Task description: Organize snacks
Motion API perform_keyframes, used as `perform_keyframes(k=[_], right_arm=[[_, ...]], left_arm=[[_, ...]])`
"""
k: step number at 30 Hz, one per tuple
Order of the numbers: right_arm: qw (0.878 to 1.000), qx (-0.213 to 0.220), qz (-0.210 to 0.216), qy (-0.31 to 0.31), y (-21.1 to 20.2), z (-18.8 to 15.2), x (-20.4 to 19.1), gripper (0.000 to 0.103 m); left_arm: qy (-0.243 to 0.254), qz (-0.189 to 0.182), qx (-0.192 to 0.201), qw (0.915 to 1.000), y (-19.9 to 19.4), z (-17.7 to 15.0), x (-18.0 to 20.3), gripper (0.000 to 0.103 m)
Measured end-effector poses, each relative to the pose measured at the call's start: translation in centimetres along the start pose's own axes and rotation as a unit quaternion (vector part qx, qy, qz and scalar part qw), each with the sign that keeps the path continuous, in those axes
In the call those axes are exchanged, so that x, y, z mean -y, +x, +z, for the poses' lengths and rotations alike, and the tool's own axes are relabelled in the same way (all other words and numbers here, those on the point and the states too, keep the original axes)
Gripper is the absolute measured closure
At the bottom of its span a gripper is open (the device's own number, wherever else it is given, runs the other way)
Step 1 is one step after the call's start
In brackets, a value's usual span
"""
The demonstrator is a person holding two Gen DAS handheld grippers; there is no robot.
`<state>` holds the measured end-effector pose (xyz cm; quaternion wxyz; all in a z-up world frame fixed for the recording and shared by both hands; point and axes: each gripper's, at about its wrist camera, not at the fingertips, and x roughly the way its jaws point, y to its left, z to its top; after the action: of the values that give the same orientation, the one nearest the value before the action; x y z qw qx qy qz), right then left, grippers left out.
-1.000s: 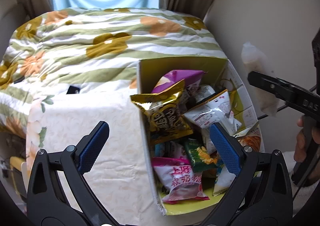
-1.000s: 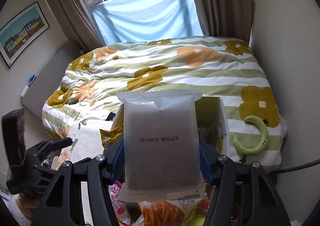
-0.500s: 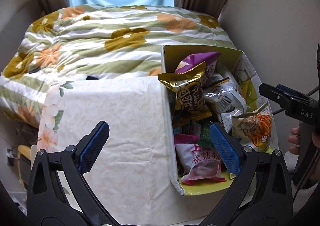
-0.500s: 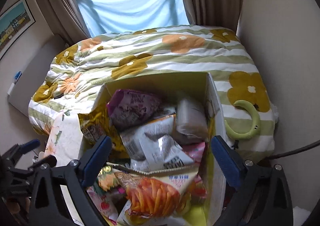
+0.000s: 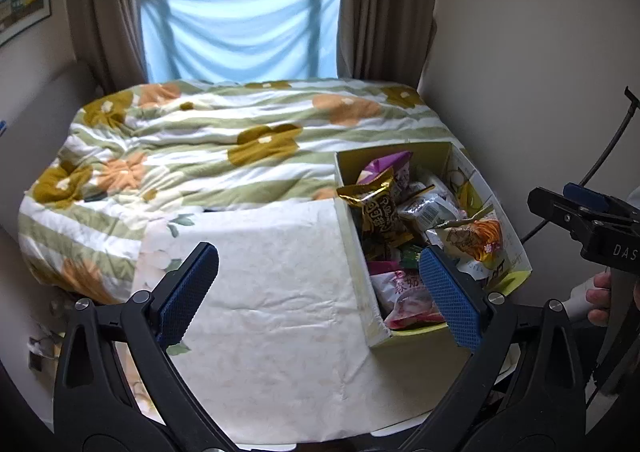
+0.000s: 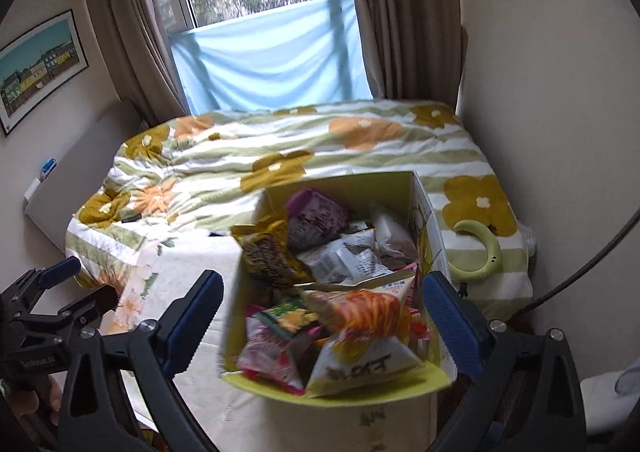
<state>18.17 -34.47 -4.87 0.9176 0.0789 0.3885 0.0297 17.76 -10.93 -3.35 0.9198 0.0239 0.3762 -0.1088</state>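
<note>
A yellow-green cardboard box (image 5: 442, 157) (image 6: 348, 183) stands on a small table and holds several snack bags: a gold and black bag (image 5: 378, 207) (image 6: 268, 256), a purple bag (image 6: 316, 213), a white packet (image 6: 390, 234), an orange noodle bag (image 5: 476, 238) (image 6: 366, 310) and a pink bag (image 5: 408, 294). My left gripper (image 5: 320, 292) is open and empty, above the table to the left of the box. My right gripper (image 6: 324, 320) is open and empty, held over the front of the box.
The table has a pale floral cloth (image 5: 272, 292) (image 6: 176, 276). Behind it is a bed with a flowered quilt (image 5: 224, 143) (image 6: 320, 143). A green crescent toy (image 6: 480, 256) lies right of the box. A wall is close on the right.
My right gripper opened and let the white packet drop into the box, then drew back. My left gripper drew back and up, so more of the room shows.
</note>
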Motion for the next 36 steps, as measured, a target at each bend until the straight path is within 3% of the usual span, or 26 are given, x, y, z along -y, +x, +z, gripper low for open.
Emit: perform_keyframes(k=[6,13,21,36], right_arm=[[0.999,0.046,-0.010,-0.006,-5.8,-2.5,-4.2,0.004],[0.996,0.082,-0.033,-0.017,-10.1,-6.3,-7.6,0.004],[0.994,0.094,-0.048,-0.027,-11.8,-9.3,-9.0,0.004],[0.993,0.101,-0.053,-0.027,-12.8,-9.8,-9.0,0.004]], left_arm=[[0.007,0.022,0.063,0.9978,-7.2,-2.1,-1.8,0.001],[0.001,0.040,0.090,0.9952,-12.6,-5.9,-3.8,0.001],[-0.013,0.030,0.096,0.9949,-14.4,-7.7,-4.3,0.001],[-0.012,0.032,0.103,0.9941,-14.7,-8.2,-3.1,0.001]])
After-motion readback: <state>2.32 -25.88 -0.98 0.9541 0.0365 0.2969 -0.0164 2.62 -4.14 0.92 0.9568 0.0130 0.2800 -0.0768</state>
